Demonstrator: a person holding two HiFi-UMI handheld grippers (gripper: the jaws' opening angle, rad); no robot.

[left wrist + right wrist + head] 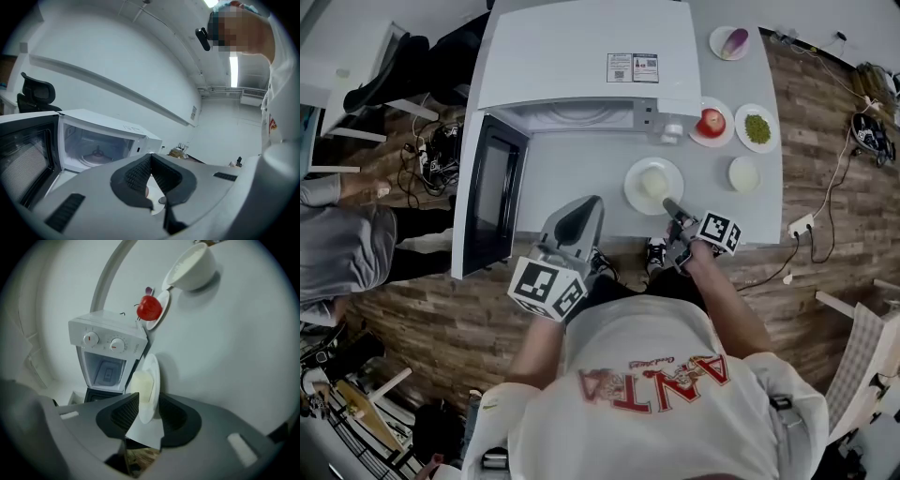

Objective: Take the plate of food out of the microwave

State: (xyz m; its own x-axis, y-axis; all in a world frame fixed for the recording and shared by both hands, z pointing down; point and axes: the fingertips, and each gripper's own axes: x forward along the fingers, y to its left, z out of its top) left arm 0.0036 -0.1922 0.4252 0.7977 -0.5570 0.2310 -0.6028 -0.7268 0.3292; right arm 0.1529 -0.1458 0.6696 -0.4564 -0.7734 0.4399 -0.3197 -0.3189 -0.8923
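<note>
The white microwave (581,56) stands with its door (492,192) swung open to the left, and its turntable (96,157) is bare. The white plate (631,187) with a pale lump of food (653,181) lies on the grey table in front of it. My right gripper (672,208) is at the plate's near edge. In the right gripper view the plate's rim (154,376) sits between the jaws of the right gripper (149,404), which stand apart from it, open. My left gripper (589,204) hovers left of the plate, pads (140,171) meeting, empty.
To the right stand a plate with a red apple (711,122), a plate of green peas (757,128), a white bowl (743,173) and a plate with a purple vegetable (729,42). A seated person (337,244) is at the left. Cables lie on the wooden floor (825,197).
</note>
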